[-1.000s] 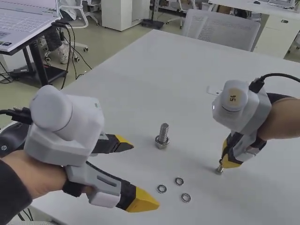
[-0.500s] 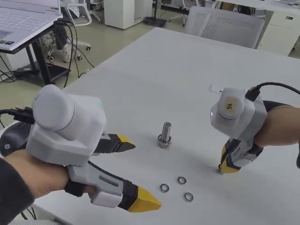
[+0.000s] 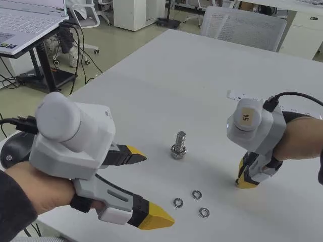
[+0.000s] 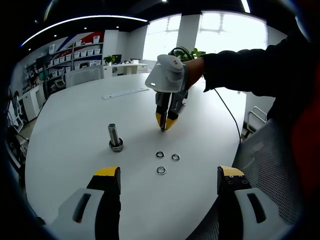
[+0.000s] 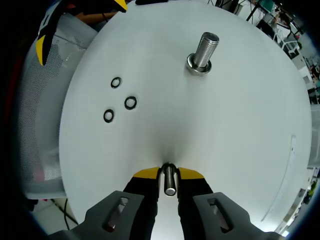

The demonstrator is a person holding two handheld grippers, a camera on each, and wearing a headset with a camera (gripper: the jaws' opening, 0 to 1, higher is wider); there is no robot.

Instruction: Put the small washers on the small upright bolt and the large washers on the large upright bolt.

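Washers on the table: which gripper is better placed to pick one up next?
Left. The left gripper is open, with the three washers lying just ahead of it; the right gripper is shut on the small bolt.

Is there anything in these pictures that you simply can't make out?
Right gripper view: whether the small bolt touches the table, hidden by the right gripper's jaws.
Head view: the three washers, too small to tell large from small.
Head view: the large bolt's base, too small to tell head from washer.
Head view: the laptop, cut off by the top-left edge.
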